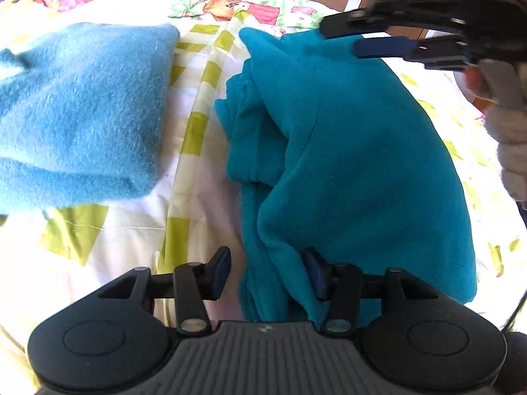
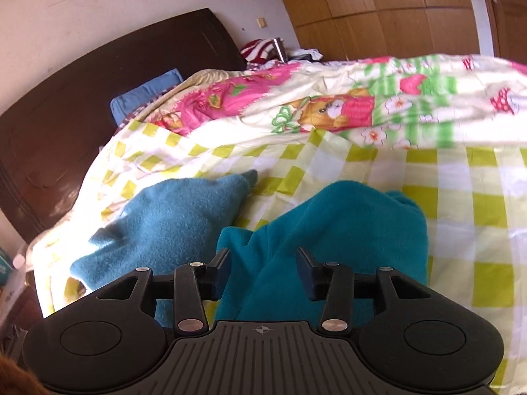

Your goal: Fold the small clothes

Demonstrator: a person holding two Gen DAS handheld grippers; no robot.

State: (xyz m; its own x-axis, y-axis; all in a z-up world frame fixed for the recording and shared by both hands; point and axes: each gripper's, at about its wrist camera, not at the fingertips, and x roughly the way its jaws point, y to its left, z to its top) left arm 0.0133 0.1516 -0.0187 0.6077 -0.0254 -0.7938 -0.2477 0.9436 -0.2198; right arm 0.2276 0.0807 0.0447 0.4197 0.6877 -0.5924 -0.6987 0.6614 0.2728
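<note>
A teal fleece garment (image 1: pixel 355 151) lies bunched and partly folded on the checked bedspread (image 1: pixel 204 105). It also shows in the right wrist view (image 2: pixel 342 230). My left gripper (image 1: pixel 268 273) is open, its jaws on either side of the garment's near edge, the right finger (image 1: pixel 316 273) against the cloth. My right gripper (image 2: pixel 263 271) is open above the garment's far end; in the left wrist view it (image 1: pixel 342 39) hovers at the upper right. A folded light-blue fleece piece (image 1: pixel 79 112) lies to the left, seen too in the right wrist view (image 2: pixel 171 227).
The bed carries a patterned quilt (image 2: pixel 329 105) with pink and green prints. A dark headboard (image 2: pixel 98 98), a blue pillow (image 2: pixel 145 95) and a pile of things (image 2: pixel 273 51) are at the bed's head. Wooden wardrobe doors (image 2: pixel 378 6) stand behind.
</note>
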